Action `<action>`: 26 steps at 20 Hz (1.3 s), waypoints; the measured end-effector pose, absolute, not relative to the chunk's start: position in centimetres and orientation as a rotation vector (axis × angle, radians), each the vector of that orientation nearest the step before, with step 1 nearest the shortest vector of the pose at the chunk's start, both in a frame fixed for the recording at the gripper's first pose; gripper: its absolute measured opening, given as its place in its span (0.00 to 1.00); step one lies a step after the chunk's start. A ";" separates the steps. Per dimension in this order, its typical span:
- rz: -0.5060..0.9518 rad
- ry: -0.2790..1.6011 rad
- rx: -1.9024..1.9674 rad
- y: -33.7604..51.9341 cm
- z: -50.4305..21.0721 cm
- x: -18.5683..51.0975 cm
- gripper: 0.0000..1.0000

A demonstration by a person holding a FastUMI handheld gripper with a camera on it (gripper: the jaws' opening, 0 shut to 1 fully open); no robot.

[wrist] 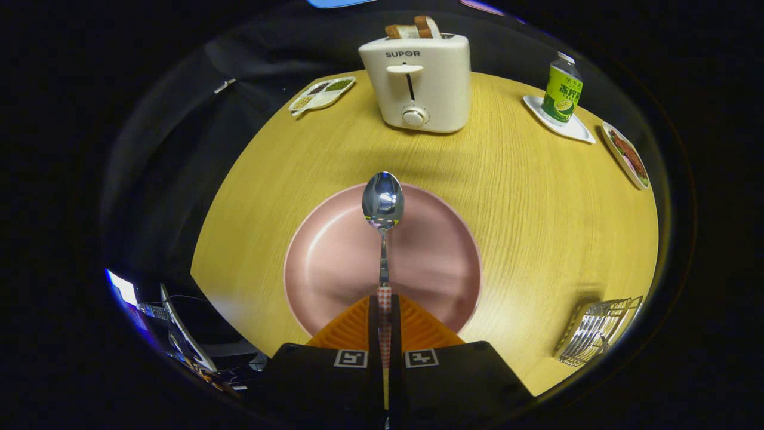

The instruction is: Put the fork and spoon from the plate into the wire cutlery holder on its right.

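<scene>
We've got the spoon (382, 206) pinched by its checked handle, the fingers (374, 310) pressed in on it from both sides, so the gripper (384, 304) is closed on the handle end. The bowl sticks straight out ahead of the fingers and points away from us. Gripping the handle tail makes sense: it leaves the whole length free to drop into a holder slot.

The spoon looks lifted, hanging over the pink plate (334, 257), with no visible contact between the two. The plate appears bare otherwise; we see no fork on it. Whether it's already in the holder we can't tell, the wires are too small and distorted.

The wire cutlery holder (600, 330) sits on the tabletop (525, 203) to the right of the plate, well apart from the spoon and off to the side of the fingers. So our read is that pick is done and transport is pending.

The next move likely needs a swing right plus a tilt to bring the spoon roughly upright over the holder. One risk is the long lever, since the spoon could pivot in the pinch if it clips the wire rim.

The toaster (418, 83) with bread, the green bottle (562, 89) on its white dish and the snack tray (322, 94) all sit at the far side, clear of that path.
</scene>
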State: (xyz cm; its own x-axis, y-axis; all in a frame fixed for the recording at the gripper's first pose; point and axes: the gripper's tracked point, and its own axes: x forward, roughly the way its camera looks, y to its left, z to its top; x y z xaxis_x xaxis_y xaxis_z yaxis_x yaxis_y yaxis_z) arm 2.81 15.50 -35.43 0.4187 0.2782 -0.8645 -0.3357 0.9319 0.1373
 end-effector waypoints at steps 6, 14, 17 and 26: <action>0.428 1.008 -0.048 10.8 -28.2 1.2 0.08; 0.411 1.015 -0.205 -3.3 -19.9 -0.2 0.08; 0.419 1.057 -0.197 -6.3 -17.3 -0.3 0.08; 0.497 1.254 -0.383 -12.5 -17.8 -1.8 0.08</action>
State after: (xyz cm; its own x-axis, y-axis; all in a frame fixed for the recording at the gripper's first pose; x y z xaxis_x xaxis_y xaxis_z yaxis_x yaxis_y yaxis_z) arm -1.83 -12.50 -17.83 0.2299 0.1461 -0.9622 -0.5526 0.8335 -0.0055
